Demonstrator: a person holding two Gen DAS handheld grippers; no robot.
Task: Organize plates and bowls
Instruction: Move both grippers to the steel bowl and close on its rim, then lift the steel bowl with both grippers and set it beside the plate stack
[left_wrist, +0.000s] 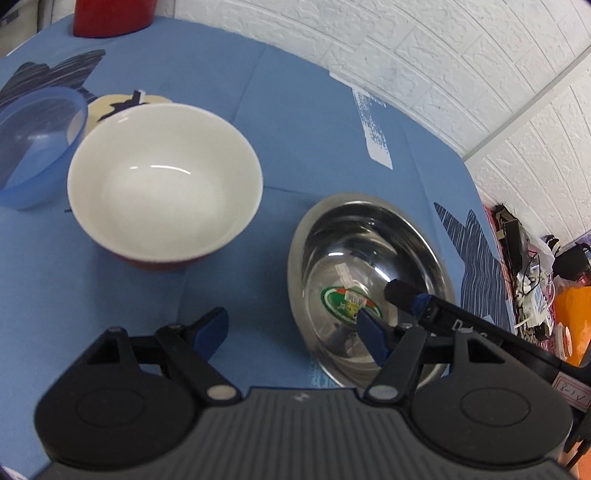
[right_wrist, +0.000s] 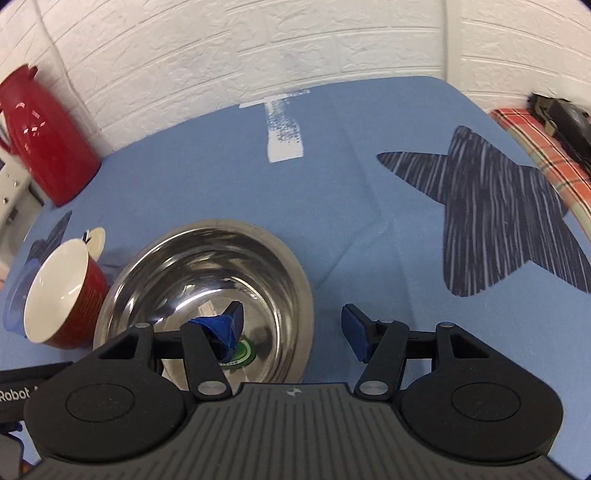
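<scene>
Steel bowl (right_wrist: 207, 291): light, rigid, slippery; pinch thin rim. Right gripper (right_wrist: 291, 332) jaws spread astride rim; left gripper (left_wrist: 291, 332) jaws spread, empty

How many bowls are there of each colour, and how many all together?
Blue see-through bowl: 1
Red bowl with white inside: 1
Shiny metal bowl: 1
Total: 3 bowls

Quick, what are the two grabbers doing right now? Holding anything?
Left gripper: open, holding nothing; one finger is over the steel bowl.
Right gripper: open, straddling the steel bowl's rim, not clamped on it.
</scene>
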